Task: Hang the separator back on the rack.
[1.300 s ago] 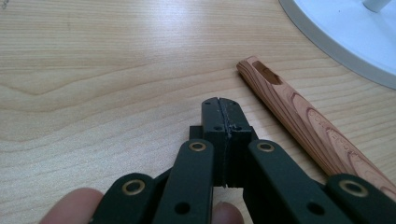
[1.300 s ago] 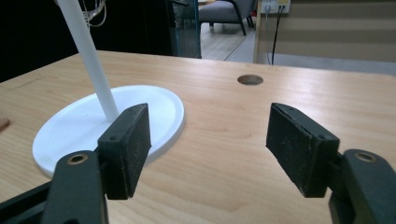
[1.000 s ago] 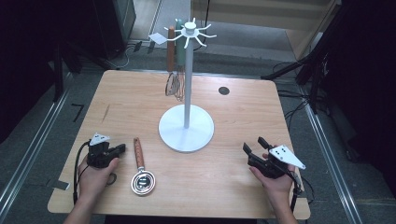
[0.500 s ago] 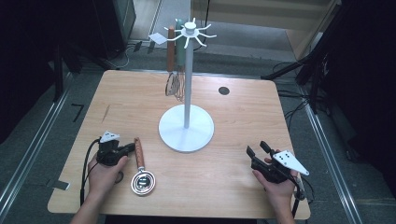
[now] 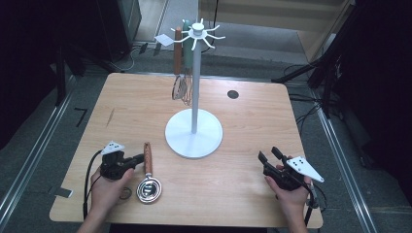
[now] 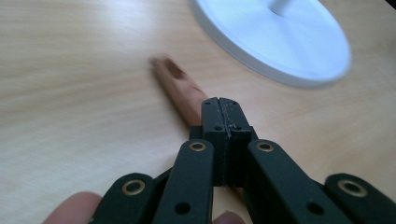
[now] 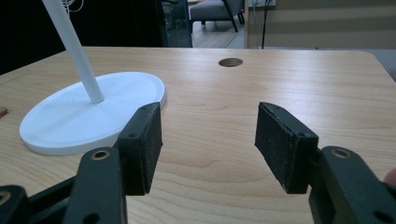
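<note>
1. My left gripper (image 5: 137,158) sat low on the near-left part of the wooden table (image 5: 252,126), jaws pressed completely together, nothing between them as far as I could see.
2. In the left gripper view those closed jaws were right over the wooden handle (image 6: 180,88) of the strainer (image 5: 148,183). Whether they were actually touching it, I couldn't tell; the handle just ran out from under the tips toward the stand's base.
3. The strainer itself lay flat on the table, metal bowl (image 5: 148,190) nearest me, handle pointing away, just beside my left hand (image 5: 109,187).
4. My right gripper (image 5: 269,156) was over at the near-right side, well apart from everything, jaws spread wide and holding nothing. Through the right gripper view I just saw bare tabletop between the pads (image 7: 144,144).
5. The white stand (image 5: 194,132) stood upright mid-table, round base flat on the wood, spokes on top.
6. A whisk (image 5: 182,87) and another utensil hung from the spokes on the far-left side, next to the pole.
7. A small round hole (image 5: 233,94) showed in the tabletop further back.
</note>
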A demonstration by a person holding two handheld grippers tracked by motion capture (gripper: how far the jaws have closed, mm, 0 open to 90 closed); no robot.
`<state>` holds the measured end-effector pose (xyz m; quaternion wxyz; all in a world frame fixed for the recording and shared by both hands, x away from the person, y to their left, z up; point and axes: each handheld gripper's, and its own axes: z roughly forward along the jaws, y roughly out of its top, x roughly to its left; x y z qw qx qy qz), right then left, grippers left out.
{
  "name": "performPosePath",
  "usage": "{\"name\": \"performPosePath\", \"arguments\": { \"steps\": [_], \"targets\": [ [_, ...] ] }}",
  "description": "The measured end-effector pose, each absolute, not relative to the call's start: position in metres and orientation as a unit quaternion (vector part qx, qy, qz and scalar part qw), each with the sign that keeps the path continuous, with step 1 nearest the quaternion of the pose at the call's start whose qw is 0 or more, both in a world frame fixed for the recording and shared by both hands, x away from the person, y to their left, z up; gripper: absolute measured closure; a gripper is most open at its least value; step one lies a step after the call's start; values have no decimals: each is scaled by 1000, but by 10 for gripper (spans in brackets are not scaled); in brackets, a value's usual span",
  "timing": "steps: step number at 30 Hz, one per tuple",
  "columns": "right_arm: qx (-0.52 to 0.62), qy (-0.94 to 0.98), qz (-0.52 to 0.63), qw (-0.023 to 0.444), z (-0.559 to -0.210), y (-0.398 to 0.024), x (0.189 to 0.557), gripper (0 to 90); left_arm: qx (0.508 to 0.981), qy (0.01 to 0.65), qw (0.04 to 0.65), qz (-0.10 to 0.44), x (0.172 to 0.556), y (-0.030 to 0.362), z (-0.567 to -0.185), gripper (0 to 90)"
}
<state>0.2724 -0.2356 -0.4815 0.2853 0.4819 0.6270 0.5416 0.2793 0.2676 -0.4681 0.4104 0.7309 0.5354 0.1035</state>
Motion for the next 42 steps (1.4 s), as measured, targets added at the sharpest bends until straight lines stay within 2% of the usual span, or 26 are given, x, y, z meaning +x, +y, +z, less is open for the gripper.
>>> {"name": "performPosePath", "arguments": {
  "steps": [7, 11, 27, 28, 33, 38, 39, 42],
  "targets": [
    [483, 628, 541, 281, -482, -234, 273, 429, 772, 502, 379, 93, 269, 238, -470, 900],
    [485, 628, 540, 281, -482, -234, 273, 433, 781, 504, 360, 85, 270, 235, -476, 900],
    [490, 627, 537, 281, -483, -236, 274, 443, 774, 519, 354, 81, 275, 284, -475, 900],
    [491, 627, 537, 280, -483, -236, 274, 443, 771, 519, 361, 79, 276, 287, -474, 879],
    [490, 627, 537, 281, -483, -236, 274, 445, 738, 541, 387, 111, 275, 297, -464, 641],
    [490, 626, 538, 279, -483, -237, 274, 446, 700, 580, 399, 117, 283, 313, -460, 866],
    [490, 626, 538, 279, -483, -237, 274, 446, 691, 594, 394, 117, 288, 317, -461, 893],
    [490, 626, 538, 279, -483, -237, 274, 447, 671, 627, 376, 121, 300, 326, -467, 900]
  ]
}}
